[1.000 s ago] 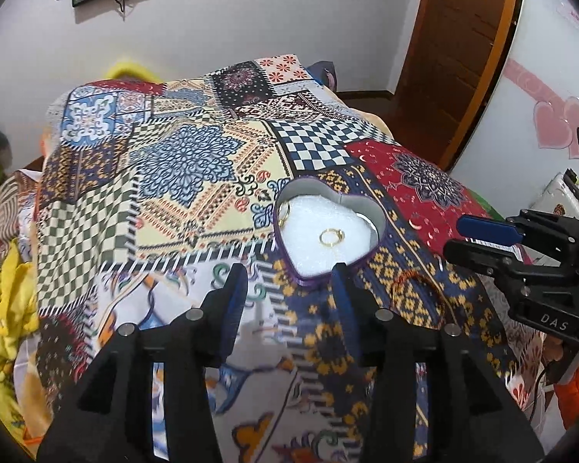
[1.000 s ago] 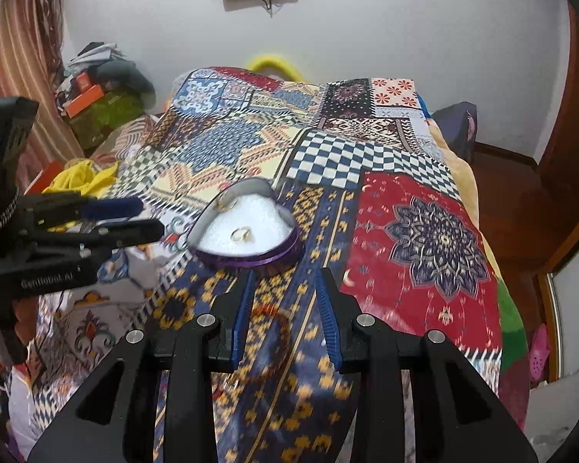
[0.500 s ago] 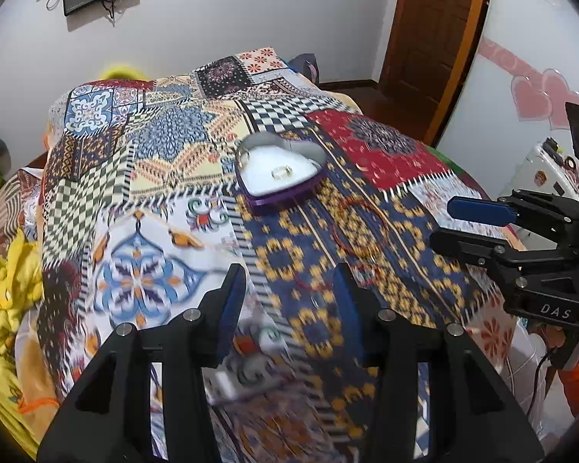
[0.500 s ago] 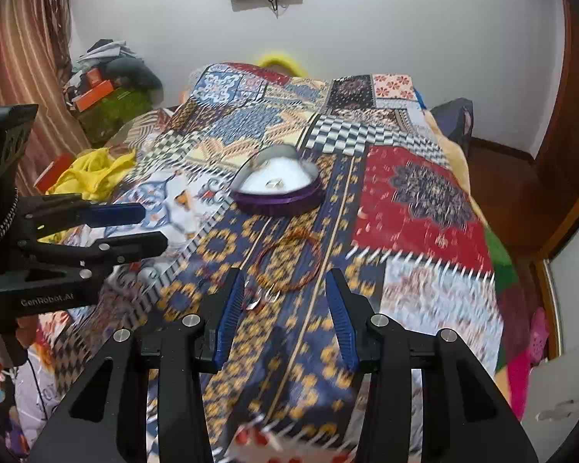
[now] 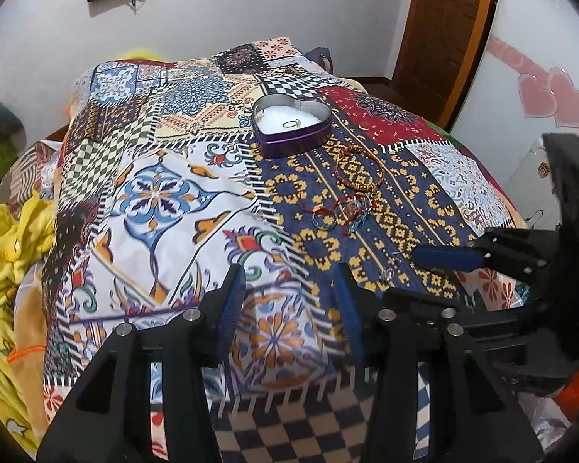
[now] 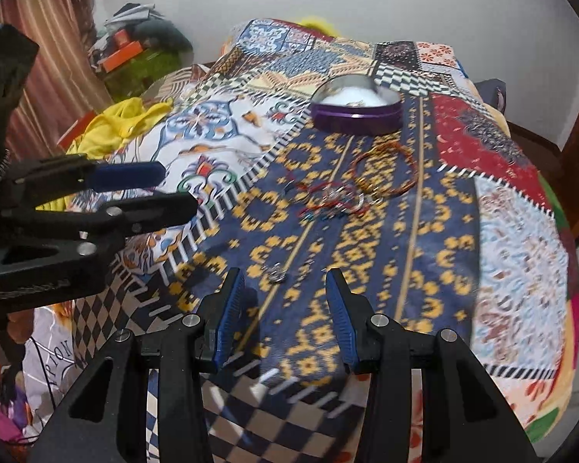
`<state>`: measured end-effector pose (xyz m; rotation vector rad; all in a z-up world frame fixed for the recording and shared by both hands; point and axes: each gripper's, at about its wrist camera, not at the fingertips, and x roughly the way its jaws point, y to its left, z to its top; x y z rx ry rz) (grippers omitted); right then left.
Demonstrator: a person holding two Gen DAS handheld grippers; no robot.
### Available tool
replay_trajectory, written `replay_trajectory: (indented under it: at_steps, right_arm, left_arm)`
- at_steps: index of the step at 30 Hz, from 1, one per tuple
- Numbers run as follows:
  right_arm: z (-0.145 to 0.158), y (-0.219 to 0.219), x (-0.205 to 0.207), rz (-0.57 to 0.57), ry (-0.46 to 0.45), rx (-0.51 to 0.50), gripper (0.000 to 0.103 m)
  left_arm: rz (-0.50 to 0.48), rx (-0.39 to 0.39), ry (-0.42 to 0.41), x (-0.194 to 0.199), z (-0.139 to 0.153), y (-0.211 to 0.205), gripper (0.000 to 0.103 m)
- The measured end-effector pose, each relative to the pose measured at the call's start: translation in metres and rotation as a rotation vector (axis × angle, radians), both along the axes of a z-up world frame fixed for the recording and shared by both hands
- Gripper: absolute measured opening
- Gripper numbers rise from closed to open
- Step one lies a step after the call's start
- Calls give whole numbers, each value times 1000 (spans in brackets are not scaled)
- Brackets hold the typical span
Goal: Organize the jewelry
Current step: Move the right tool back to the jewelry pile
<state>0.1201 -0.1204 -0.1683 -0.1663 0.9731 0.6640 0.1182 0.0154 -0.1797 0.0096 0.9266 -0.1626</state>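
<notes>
A purple heart-shaped tin (image 5: 292, 127) with white lining holds a gold ring (image 5: 292, 124); it also shows in the right wrist view (image 6: 357, 110). On the patterned bedspread lie an orange cord bracelet (image 5: 359, 171), a red string bracelet with beads (image 5: 353, 208) and a silver ring (image 5: 324, 219). A small silver piece (image 6: 276, 273) lies just ahead of my right gripper (image 6: 285, 301), which is open and empty. My left gripper (image 5: 289, 293) is open and empty, near the bed's front edge, well short of the jewelry.
The patchwork bedspread (image 5: 166, 200) covers the whole bed. Yellow cloth (image 5: 7, 239) lies off the left side. A wooden door (image 5: 444, 31) stands at the back right. Clutter (image 6: 135, 46) is piled at the back left in the right wrist view.
Both grippers have pulled back from the heart tin toward the bed's front edge. The bracelets, the silver ring and the small silver piece have come into view.
</notes>
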Motion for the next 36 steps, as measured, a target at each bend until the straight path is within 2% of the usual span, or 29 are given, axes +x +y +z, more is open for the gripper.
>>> replay_trajectory:
  at_steps: [3, 6, 17, 25, 29, 34, 36]
  right_arm:
    - [-4, 4, -1, -10, -19, 6, 38]
    - [-8, 7, 2, -20, -37, -3, 22]
    - [2, -9, 8, -62, -52, 43, 20]
    - [21, -38, 24, -146, -98, 63, 20]
    - [23, -48, 30, -169, -104, 70, 20]
    - [21, -54, 36, -172, -95, 78, 20]
    - [20, -53, 38, -168, -90, 81, 21]
  left_arm:
    - [12, -23, -3, -4, 0, 5, 46]
    - [21, -38, -8, -5, 1, 8, 46]
    - [-40, -67, 5, 17, -4, -7, 46]
    - [-92, -87, 78, 53, -27, -23, 46]
    - [-79, -85, 113, 68, -39, -25, 34]
    - [-76, -91, 113, 78, -43, -28, 34]
    - [-77, -75, 108, 81, -44, -31, 29]
